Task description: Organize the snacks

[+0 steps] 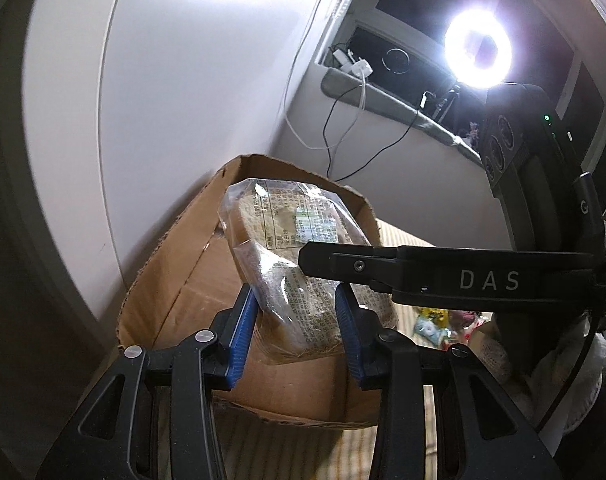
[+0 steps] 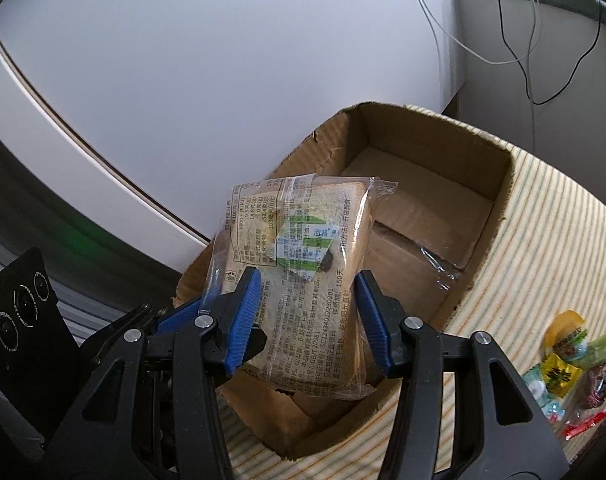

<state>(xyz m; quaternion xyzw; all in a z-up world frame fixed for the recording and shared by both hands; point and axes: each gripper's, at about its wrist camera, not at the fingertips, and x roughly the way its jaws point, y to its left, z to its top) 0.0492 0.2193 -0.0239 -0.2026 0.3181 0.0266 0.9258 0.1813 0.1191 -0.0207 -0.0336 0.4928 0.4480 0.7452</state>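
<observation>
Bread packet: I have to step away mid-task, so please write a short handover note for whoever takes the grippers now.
Left gripper: jaws shut on the bread packet.
Right gripper: jaws shut on the same packet.
The packet is in the air over the open cardboard box.
Small sweets lie loose on the striped cloth beside the box.
Done: packet lifted.
Left: lower it in, release, then probably gather the sweets.
</observation>
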